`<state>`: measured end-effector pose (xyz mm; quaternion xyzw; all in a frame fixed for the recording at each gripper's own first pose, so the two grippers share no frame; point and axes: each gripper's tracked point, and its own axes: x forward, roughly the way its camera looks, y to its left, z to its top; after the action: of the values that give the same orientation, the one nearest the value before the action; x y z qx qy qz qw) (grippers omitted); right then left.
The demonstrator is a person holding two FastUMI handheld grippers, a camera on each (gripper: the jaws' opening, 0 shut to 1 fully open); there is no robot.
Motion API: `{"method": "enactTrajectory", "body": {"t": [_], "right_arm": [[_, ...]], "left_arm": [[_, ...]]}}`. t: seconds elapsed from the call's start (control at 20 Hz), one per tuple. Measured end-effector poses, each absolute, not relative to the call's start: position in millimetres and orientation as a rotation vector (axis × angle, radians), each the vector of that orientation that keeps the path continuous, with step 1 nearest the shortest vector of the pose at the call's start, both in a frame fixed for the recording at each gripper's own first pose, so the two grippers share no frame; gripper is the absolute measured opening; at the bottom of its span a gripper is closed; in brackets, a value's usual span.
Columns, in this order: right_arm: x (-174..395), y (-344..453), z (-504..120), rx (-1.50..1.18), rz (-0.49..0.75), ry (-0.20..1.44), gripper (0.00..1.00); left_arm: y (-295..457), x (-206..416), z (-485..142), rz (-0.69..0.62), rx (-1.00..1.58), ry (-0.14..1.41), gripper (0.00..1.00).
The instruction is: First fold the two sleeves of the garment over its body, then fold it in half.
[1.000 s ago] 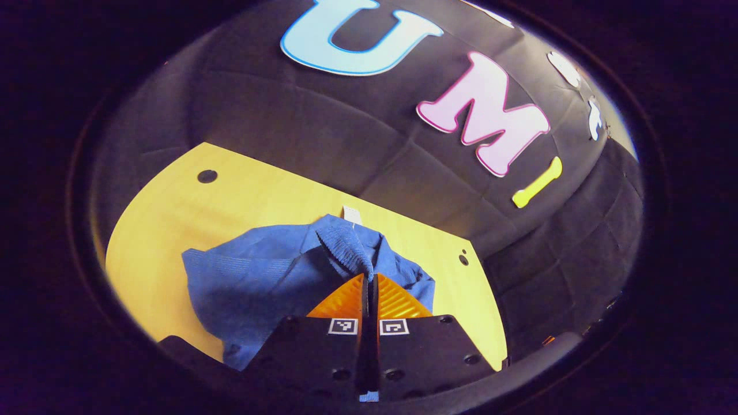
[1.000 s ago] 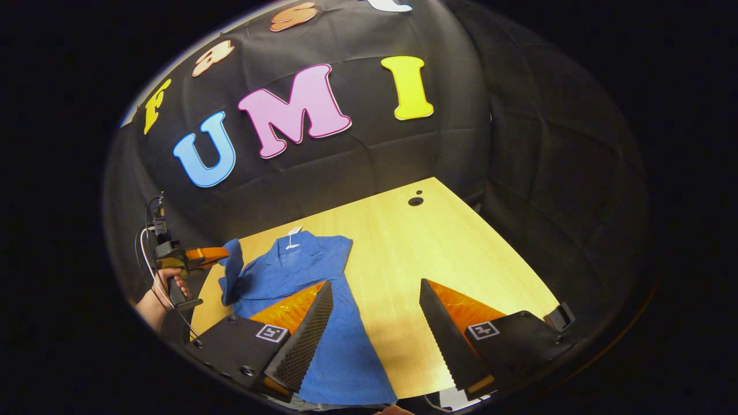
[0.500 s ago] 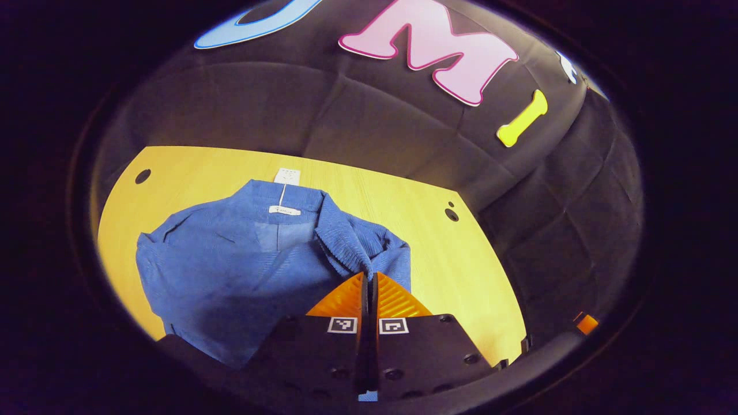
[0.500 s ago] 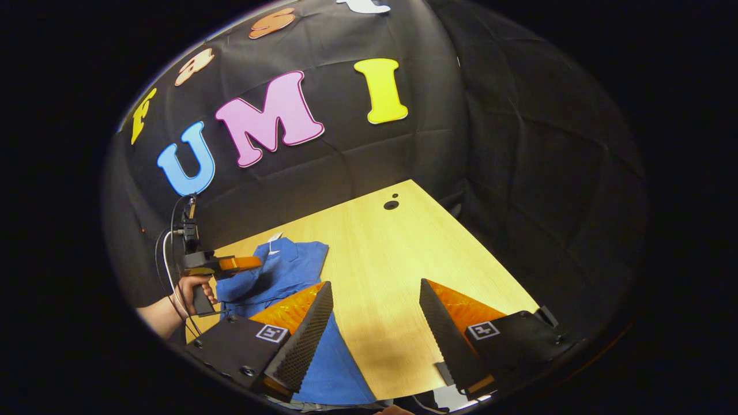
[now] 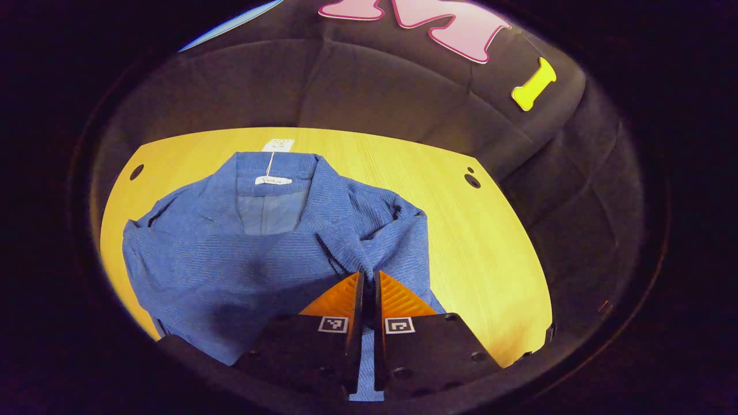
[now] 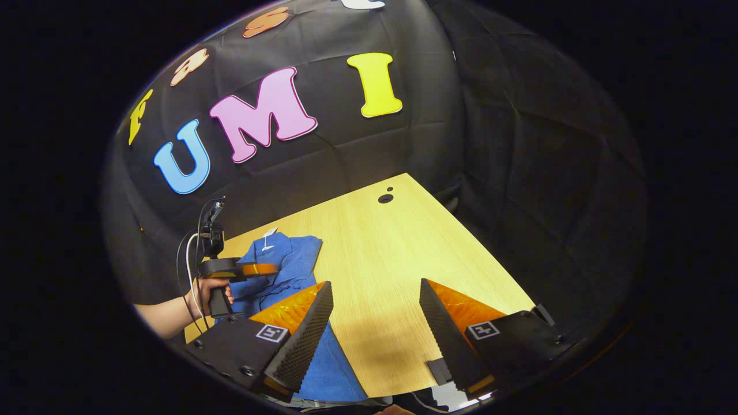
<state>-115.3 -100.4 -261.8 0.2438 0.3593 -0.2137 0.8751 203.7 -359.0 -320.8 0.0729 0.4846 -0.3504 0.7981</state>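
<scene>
In the left gripper view, your left gripper is almost closed, with a thin slit; whether it pinches the sleeve I cannot tell. The blue garment lies on the table; it looks soft and light, so hold it by its edges.

In the right gripper view, your right gripper hangs wide apart, empty, above smooth wood.

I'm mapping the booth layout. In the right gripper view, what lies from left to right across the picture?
Hand holding the left tool → blue garment → bare wooden table → the table's dark holes.
</scene>
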Motion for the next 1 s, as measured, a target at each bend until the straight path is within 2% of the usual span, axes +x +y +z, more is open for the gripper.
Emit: {"method": "enactTrajectory", "body": {"t": [0.05, 0.1, 0.15, 0.2, 0.25, 0.3, 0.35, 0.4, 0.45, 0.5, 0.55, 0.6, 0.75, 0.8, 0.85, 1.0], "right_arm": [[-116.7, -100.4, -263.0, 0.508, -0.446, 0.753, 0.97], [-117.6, -100.4, -263.8, 0.510, -0.446, 0.755, 0.97], [-119.7, -98.9, -265.2, 0.513, -0.446, 0.759, 0.97], [-120.3, -97.8, -266.0, 0.517, -0.447, 0.761, 0.97], [-120.1, -96.7, -265.8, 0.518, -0.447, 0.761, 0.87], [-120.0, -95.5, -265.8, 0.517, -0.445, 0.762, 0.87], [-120.2, -94.4, -265.8, 0.514, -0.441, 0.764, 0.97], [-119.7, -93.3, -265.5, 0.511, -0.437, 0.765, 0.97], [-117.8, -90.6, -266.7, 0.510, -0.432, 0.765, 0.97], [-115.5, -87.8, -266.8, 0.512, -0.427, 0.764, 0.87], [-114.0, -83.7, -266.3, 0.516, -0.420, 0.763, 0.87], [-112.3, -78.1, -267.5, 0.519, -0.411, 0.766, 0.97], [-106.9, -62.3, -270.9, 0.525, -0.383, 0.768, 0.97], [-105.5, -56.1, -272.5, 0.522, -0.371, 0.772, 1.00], [-104.7, -49.5, -274.2, 0.520, -0.357, 0.776, 0.97], [-105.0, -29.1, -280.2, 0.511, -0.316, 0.802, 0.97]], "left_arm": [[-367.2, 200.8, -326.8, -0.770, 0.159, 1.049, 0.07], [-369.8, 193.3, -321.6, -0.797, 0.149, 1.053, 0.17], [-375.5, 189.0, -318.1, -0.820, 0.132, 1.046, 0.12], [-384.7, 184.4, -312.9, -0.861, 0.100, 1.039, 0.20], [-393.9, 175.5, -302.9, -0.909, 0.069, 1.031, 0.22], [-399.1, 167.8, -296.4, -0.955, 0.048, 1.019, 0.46], [-407.3, 162.5, -288.1, -0.999, 0.032, 0.995, 0.70], [-411.2, 159.8, -279.3, -1.021, 0.020, 0.968, 0.76], [-413.7, 157.4, -271.6, -1.033, 0.007, 0.946, 0.76], [-409.9, 156.2, -265.4, -1.035, -0.004, 0.932, 0.78], [-403.0, 153.1, -254.7, -1.030, -0.016, 0.921, 0.78], [-392.7, 150.8, -246.5, -1.017, -0.022, 0.909, 0.82], [-341.6, 151.7, -221.7, -0.954, -0.020, 0.866, 0.82], [-318.4, 152.4, -214.7, -0.925, -0.009, 0.844, 0.82], [-297.5, 151.8, -207.6, -0.902, -0.005, 0.818, 0.82], [-224.2, 136.9, -194.4, -0.817, 0.002, 0.800, 0.82]]}}
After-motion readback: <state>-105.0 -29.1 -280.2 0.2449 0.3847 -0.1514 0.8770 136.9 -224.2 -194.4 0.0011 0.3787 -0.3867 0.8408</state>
